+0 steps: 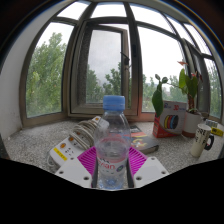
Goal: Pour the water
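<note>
Gripping the bottle [113, 140], the claw [112, 163] has both pads pressed against its sides near the label; bottle upright, blue cap on. Beyond lies the desk [40, 135], with a mug [205, 138] off to the right and plants [158, 98] by the window [105, 60]. Judgement: uncap first, then tilt slowly over the mug, keeping grip firm.

Big bay window [105, 60] with dark frames, green trees outside. Daylight pours in over a speckled stone sill [40, 135]. Potted plants [160, 98] sit along it.
</note>
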The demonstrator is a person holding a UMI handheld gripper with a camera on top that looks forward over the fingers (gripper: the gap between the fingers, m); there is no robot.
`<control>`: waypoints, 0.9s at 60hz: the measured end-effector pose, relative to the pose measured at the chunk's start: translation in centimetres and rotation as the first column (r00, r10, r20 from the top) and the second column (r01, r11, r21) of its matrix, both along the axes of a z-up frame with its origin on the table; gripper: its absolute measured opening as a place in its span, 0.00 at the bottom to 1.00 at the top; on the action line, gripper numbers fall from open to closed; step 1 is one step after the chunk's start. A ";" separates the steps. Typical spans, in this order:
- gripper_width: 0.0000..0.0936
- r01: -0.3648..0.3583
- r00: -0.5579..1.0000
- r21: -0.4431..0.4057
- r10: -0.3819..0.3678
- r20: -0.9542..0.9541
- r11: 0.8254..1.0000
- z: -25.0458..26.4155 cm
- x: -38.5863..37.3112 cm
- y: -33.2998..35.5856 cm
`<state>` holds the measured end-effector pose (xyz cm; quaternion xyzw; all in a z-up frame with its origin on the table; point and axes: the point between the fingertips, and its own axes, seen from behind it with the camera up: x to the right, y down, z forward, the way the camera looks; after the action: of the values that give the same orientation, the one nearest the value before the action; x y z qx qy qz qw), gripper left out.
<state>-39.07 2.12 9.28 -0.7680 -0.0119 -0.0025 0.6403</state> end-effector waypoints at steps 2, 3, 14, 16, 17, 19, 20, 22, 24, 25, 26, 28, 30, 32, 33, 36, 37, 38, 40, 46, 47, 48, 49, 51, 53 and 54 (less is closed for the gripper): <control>0.40 -0.001 1.000 0.003 0.001 -0.003 1.000 0.0 0.1 0.1; 0.38 -0.006 1.000 0.003 0.006 -0.006 1.000 0.0 0.0 0.1; 0.29 -0.087 0.996 0.006 0.087 -0.035 0.996 0.4 -1.0 0.1; 0.29 -0.104 0.993 0.015 0.104 -0.051 0.995 1.1 -1.2 0.1; 0.29 -0.109 0.992 0.023 0.110 -0.060 0.994 1.6 -1.2 0.0; 0.29 -0.118 0.989 0.044 0.122 -0.084 0.992 3.1 -1.3 -0.4; 0.29 -0.128 0.986 0.059 0.134 -0.102 0.990 3.7 -1.1 -0.4; 0.29 -0.146 0.975 0.093 0.159 -0.157 0.985 5.8 -1.1 -0.7; 0.29 -0.171 0.954 0.131 0.197 -0.227 0.977 8.2 -1.1 -1.1; 0.29 -0.183 0.939 0.151 0.218 -0.265 0.971 9.6 -1.0 -1.3; 0.29 -0.195 0.921 0.172 0.241 -0.305 0.965 11.0 -0.9 -1.6; 0.29 -0.216 0.878 0.220 0.288 -0.383 0.951 13.8 -0.4 -2.0; 0.29 -0.236 0.814 0.274 0.343 -0.468 0.932 16.8 0.4 -2.6; 0.29 -0.245 0.734 0.327 0.395 -0.553 0.913 19.9 1.6 -3.1; 0.29 -0.248 0.687 0.350 0.419 -0.594 0.903 21.3 2.2 -3.4; 0.29 -0.237 0.531 0.414 0.474 -0.702 0.879 25.4 4.2 -4.0; 0.29 -0.234 0.471 0.432 0.490 -0.734 0.871 26.3 5.3 -4.1; 0.29 -0.230 0.407 0.448 0.503 -0.762 0.864 27.2 6.4 -4.3; 0.29 -0.215 0.271 0.480 0.524 -0.807 0.850 28.8 8.6 -4.5; 0.29 -0.130 -0.126 0.548 0.534 -0.836 0.826 32.2 15.4 -4.8; 0.29 -0.113 -0.182 0.554 0.531 -0.828 0.825 32.4 16.6 -4.7; 0.29 -0.097 -0.233 0.558 0.526 -0.818 0.824 32.3 17.9 -4.5; 0.29 -0.082 -0.282 0.560 0.520 -0.806 0.824 32.2 19.0 -4.3; 0.29 -0.052 -0.369 0.556 0.501 -0.783 0.830 31.7 21.2 -3.9; 0.29 -0.028 -0.442 0.538 0.472 -0.763 0.843 30.8 23.4 -4.0; 0.29 -0.019 -0.478 0.526 0.455 -0.752 0.850 30.4 24.2 -3.3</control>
<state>-14.90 -1.16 39.70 -0.2937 0.3389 0.7848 0.4278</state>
